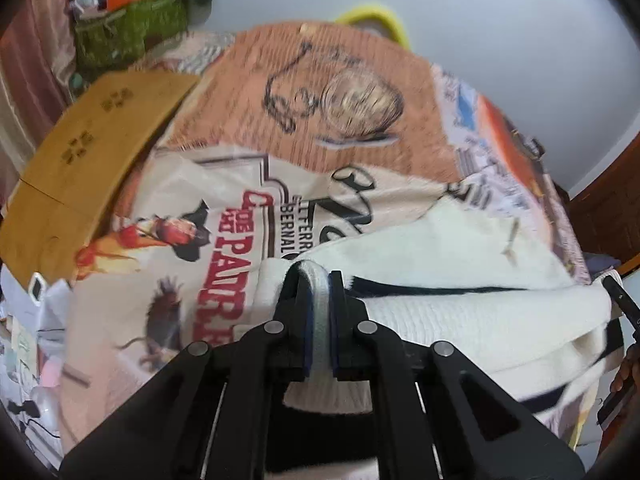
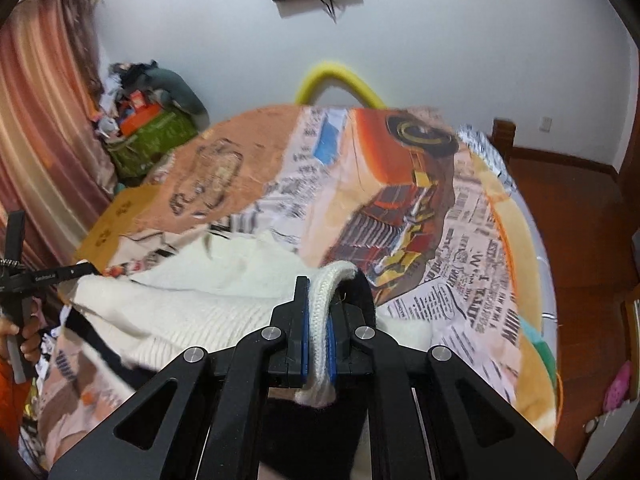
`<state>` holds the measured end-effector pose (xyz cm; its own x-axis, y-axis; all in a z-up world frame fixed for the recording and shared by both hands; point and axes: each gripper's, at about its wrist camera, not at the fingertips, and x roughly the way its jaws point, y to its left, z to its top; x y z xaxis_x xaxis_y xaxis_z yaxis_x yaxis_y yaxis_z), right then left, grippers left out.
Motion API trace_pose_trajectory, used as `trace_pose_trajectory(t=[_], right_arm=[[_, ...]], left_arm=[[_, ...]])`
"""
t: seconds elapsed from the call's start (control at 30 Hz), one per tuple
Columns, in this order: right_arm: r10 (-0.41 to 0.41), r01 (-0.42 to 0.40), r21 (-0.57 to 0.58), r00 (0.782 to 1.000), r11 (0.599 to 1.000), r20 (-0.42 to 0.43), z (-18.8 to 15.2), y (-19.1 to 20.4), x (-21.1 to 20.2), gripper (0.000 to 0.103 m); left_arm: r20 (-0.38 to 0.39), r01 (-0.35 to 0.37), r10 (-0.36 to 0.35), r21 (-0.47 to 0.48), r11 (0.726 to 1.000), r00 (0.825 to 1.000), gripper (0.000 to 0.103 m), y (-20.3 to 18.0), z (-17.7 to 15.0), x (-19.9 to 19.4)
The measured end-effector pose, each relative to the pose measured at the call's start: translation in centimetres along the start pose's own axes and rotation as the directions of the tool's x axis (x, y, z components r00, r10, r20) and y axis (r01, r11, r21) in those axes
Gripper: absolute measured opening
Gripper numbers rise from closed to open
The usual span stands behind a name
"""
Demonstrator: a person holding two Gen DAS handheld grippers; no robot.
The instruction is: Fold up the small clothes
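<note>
Off at the far left of the bed I can see a green bin [image 2: 154, 142] against the curtain [image 2: 44, 120], heaped with orange boxes and loose odds and ends, a grey bundle slumped over its top; I cannot make out single items in the blur. A flat tan cardboard box [image 1: 92, 148] lies on the printed bedspread [image 2: 420, 208] just beside it. My left gripper [image 1: 318, 280] is pitched steeply down at the bed, jaws clamped together on a ribbed edge of the white knit garment [image 1: 480, 312], the cloth bulging up over the pads. My right gripper [image 2: 326, 284] tilts down too, a little less steeply, jaws likewise pinched tight on another rolled white edge of the same garment, with dark trim just beside the right finger. The garment hangs stretched between the two grippers, over the near part of the bedspread, its black stripe running across. From the right wrist view I see fingers of a hand [image 2: 24, 332] wrapped on the other gripper's handle
</note>
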<state>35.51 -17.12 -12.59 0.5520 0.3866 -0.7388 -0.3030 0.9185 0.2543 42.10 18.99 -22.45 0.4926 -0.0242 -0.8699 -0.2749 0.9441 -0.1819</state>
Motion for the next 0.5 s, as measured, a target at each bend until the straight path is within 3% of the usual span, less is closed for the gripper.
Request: trace_pose_trajectory(t=[0.17, 0.33, 0.4, 0.43, 0.47, 0.5], right_arm=[[0.004, -0.002, 0.02, 0.997, 1.0, -0.08, 0.0, -1.1, 2.3, 0.007], [0.015, -0.015, 0.006, 0.998, 1.0, -0.066, 0.0, -0.9, 0.2, 0.013], [0.013, -0.014, -0.012, 0.999, 1.0, -0.043, 0.3, -0.5, -0.7, 0.016], [0.011, -0.012, -0.026, 1.0, 1.0, -0.024, 0.3, 0.0, -1.8, 0.021], [0.007, -0.007, -0.035, 1.0, 0.999, -0.01, 0.3, 0.3, -2.1, 0.025], [-0.005, 0.006, -0.058, 1.0, 0.998, 0.02, 0.3, 1.0, -3.3, 0.04]], left_arm=[[-0.055, 0.019, -0.02, -0.024, 1.0, 0.998, 0.009, 0.6, -0.2, 2.9], [-0.026, -0.032, 0.034, 0.077, 0.997, 0.999, 0.018, -0.8, -0.2, 0.8], [0.02, -0.055, 0.053, 0.107, 0.993, 0.998, 0.039, -1.5, -0.1, -1.2], [0.043, -0.06, 0.055, 0.115, 0.992, 0.998, 0.059, -1.7, 0.0, -2.1], [0.078, -0.056, 0.046, 0.129, 0.99, 0.996, 0.069, -1.9, -0.1, -3.3], [0.113, -0.051, 0.033, 0.155, 0.987, 0.993, 0.071, -2.3, -0.4, -4.9]])
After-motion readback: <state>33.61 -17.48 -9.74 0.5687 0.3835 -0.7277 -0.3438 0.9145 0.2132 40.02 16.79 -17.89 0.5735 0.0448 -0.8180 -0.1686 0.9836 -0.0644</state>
